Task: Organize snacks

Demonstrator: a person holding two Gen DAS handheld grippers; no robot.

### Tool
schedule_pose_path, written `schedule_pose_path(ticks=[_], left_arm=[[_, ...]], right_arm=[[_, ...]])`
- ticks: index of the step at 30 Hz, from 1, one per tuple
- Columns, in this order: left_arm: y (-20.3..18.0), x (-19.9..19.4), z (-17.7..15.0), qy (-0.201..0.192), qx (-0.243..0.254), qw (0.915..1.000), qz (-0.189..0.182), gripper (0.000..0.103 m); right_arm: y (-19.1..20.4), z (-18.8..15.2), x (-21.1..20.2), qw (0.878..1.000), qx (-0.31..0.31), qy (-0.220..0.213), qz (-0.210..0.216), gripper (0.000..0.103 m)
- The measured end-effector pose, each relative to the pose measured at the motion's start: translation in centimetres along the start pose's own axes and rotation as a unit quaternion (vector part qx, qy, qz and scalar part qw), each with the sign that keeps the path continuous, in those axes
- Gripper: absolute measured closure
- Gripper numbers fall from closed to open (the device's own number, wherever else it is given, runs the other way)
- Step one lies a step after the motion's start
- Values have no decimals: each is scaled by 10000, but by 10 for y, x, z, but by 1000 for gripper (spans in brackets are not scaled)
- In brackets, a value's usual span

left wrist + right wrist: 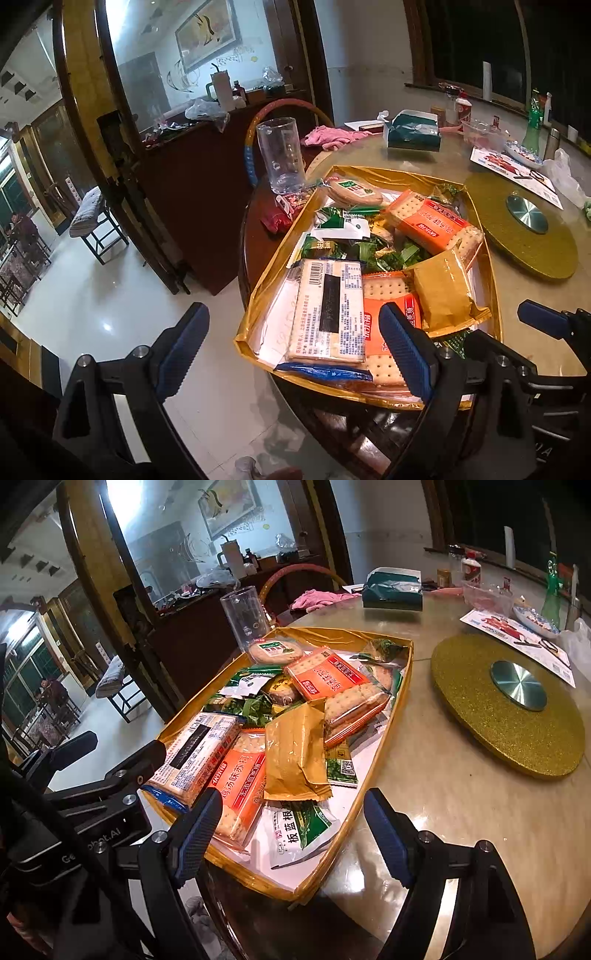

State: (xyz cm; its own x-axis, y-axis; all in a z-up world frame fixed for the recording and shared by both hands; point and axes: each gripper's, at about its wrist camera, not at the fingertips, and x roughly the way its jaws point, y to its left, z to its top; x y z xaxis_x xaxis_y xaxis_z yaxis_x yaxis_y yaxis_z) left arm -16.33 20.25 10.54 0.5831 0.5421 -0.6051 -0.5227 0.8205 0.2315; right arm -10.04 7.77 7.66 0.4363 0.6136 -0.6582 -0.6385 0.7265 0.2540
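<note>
Right wrist view: table (461, 794) noted; gold tray (391, 716) at its near edge is piled with snack packets (295, 753), unsorted. Two packets (284, 212) are left beside the tray. Both tongs, right (291, 834) and left (295, 347), are spread apart, empty.

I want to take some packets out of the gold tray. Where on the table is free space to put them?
Bare tabletop lies between the gold tray and the glitter turntable, running toward the near edge. Another patch lies between the tray and the green box. The far right, around the bowl and leaflet, is crowded.
</note>
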Motion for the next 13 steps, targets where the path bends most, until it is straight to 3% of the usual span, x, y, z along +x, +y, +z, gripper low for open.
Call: schedule_pose_path(ticks=[13], left_arm=[[-2, -2, -1, -150, 164, 9997, 139, 10]], right_arm=[[3, 0, 1, 10000, -16, 7, 18, 24]])
